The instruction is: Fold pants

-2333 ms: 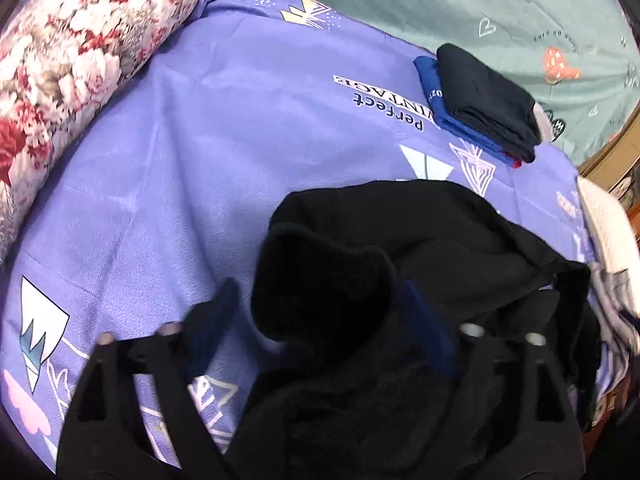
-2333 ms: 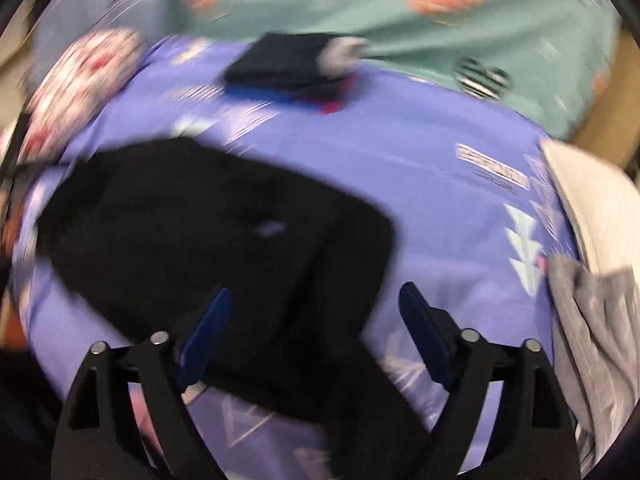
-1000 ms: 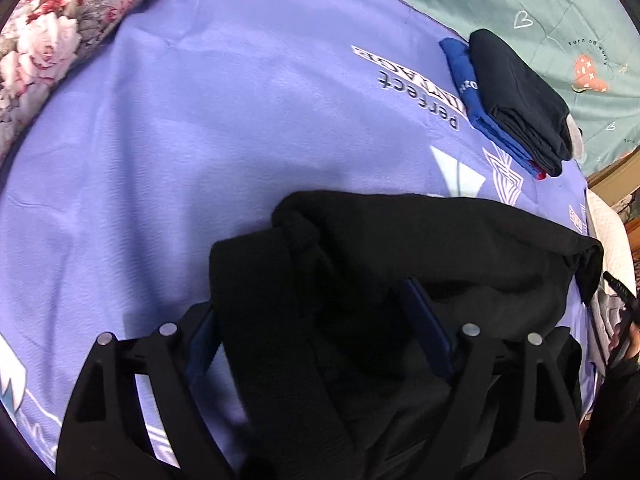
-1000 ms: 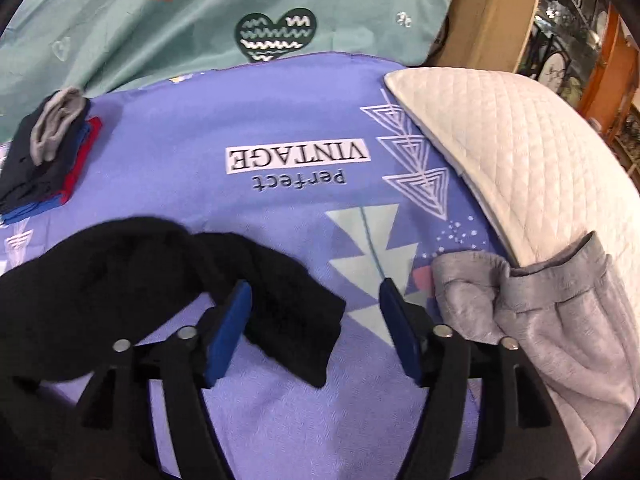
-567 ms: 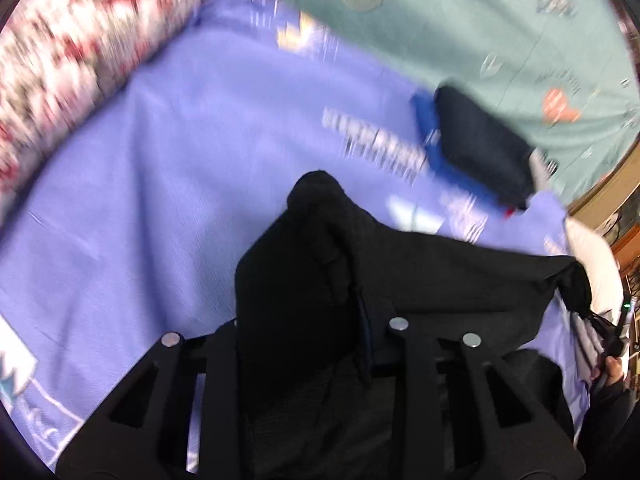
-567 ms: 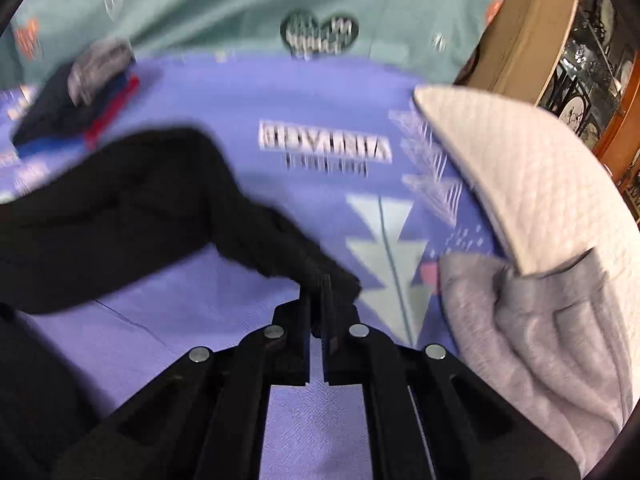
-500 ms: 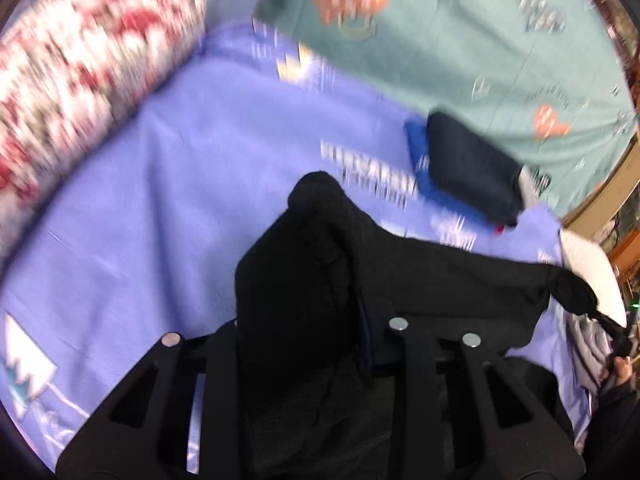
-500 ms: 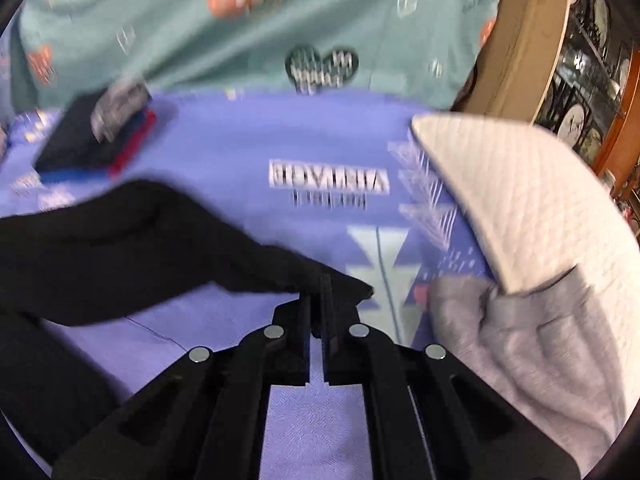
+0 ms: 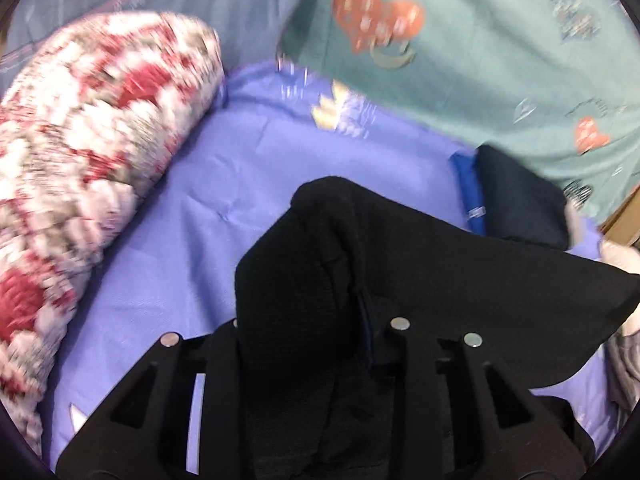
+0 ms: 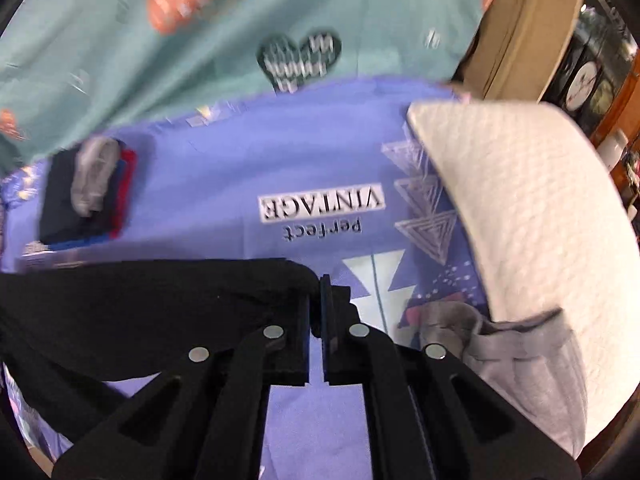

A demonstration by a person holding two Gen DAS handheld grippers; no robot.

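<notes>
The black pants point(image 9: 460, 280) hang stretched in the air above the purple sheet point(image 9: 248, 184). My left gripper point(image 9: 320, 320) is shut on one bunched corner of them; the cloth drapes over its fingers and hides the tips. My right gripper point(image 10: 316, 300) is shut on the other end of the black pants point(image 10: 160, 300), which stretch away to the left in that view, taut and lifted off the sheet point(image 10: 240, 168).
A folded stack of dark, blue and red clothes point(image 10: 86, 196) point(image 9: 516, 196) lies at the sheet's far edge. A floral bolster point(image 9: 80, 160) lies on the left. A white quilted pillow point(image 10: 532, 208) and grey pants point(image 10: 516, 360) lie on the right. A teal blanket point(image 9: 480, 40) lies behind.
Both grippers closed on the black pants and lifted them off the sheet. The pants now hang stretched between the two grippers, higher than half a second ago.
</notes>
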